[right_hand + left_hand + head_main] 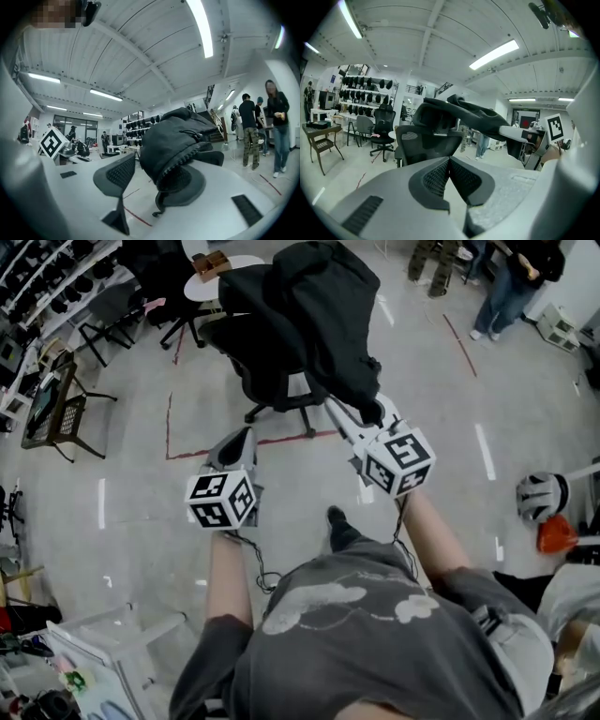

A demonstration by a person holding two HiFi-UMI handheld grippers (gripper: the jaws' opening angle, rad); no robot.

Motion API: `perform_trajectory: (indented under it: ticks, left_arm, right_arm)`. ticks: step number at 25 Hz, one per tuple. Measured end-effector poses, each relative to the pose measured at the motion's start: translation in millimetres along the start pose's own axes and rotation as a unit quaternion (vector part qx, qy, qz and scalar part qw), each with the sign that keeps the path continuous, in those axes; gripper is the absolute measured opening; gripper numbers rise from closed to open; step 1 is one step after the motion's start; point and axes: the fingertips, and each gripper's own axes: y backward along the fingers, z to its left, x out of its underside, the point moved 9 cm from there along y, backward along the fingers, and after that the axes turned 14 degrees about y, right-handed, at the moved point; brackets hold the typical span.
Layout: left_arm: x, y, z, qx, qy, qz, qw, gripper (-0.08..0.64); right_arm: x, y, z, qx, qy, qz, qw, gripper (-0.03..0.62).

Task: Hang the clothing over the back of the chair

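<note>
A black jacket (319,315) lies draped over the back of a black office chair (267,381); its lower edge hangs down toward me. My right gripper (356,416) reaches to that hem. In the right gripper view the jaws of the right gripper (152,166) stand apart, and the jacket (178,136) rests on the right pad only, with the left pad clear of it. My left gripper (241,437) hovers left of the chair base, shut and empty. In the left gripper view the left gripper's (449,160) pads meet, with the chair (426,140) and jacket (473,115) ahead.
More black office chairs (112,310) and a round white table (220,273) stand at the back left, a dark side table (56,409) at the left. People (506,287) stand at the far right. Red tape lines (216,451) mark the floor.
</note>
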Motion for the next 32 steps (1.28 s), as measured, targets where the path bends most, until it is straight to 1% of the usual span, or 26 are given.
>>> perform_trajectory:
  ticks: [1, 4, 8, 12, 17, 18, 21, 23, 28, 32]
  left_arm:
    - [1, 3, 1, 0.000, 0.000, 0.000, 1.0000, 0.002]
    - [3, 11, 2, 0.001, -0.002, 0.000, 1.0000, 0.002]
    - [4, 19, 2, 0.001, -0.002, -0.002, 1.0000, 0.002]
    - [7, 26, 0, 0.002, -0.002, -0.003, 1.0000, 0.002]
    - [17, 34, -8, 0.007, -0.002, -0.001, 1.0000, 0.002]
    - [19, 36, -10, 0.008, -0.002, -0.001, 1.0000, 0.002]
    - [26, 41, -17, 0.012, -0.001, 0.001, 0.9999, 0.002]
    - [32, 44, -20, 0.013, 0.000, 0.003, 0.9999, 0.002]
    - [45, 54, -28, 0.017, 0.001, 0.010, 0.9998, 0.002]
    - [57, 63, -32, 0.018, 0.002, 0.018, 0.9997, 0.002]
  right_arm:
    - [2, 1, 2, 0.004, -0.006, 0.006, 1.000, 0.182]
    - [12, 4, 6, 0.016, -0.027, 0.031, 0.999, 0.253]
    - [27, 14, 5, 0.045, -0.049, 0.057, 0.996, 0.279]
    - [36, 27, 5, 0.054, -0.062, 0.067, 0.994, 0.274]
    - [39, 46, 6, 0.067, -0.071, 0.069, 0.993, 0.209]
    - [39, 50, 7, 0.068, -0.071, 0.070, 0.993, 0.185]
    - [39, 60, 10, 0.066, -0.071, 0.073, 0.993, 0.093]
    - [41, 67, 12, 0.063, -0.071, 0.075, 0.993, -0.001]
    - [43, 81, 21, 0.048, -0.078, 0.081, 0.992, -0.011]
    - [46, 93, 30, 0.047, -0.065, 0.100, 0.992, -0.011]
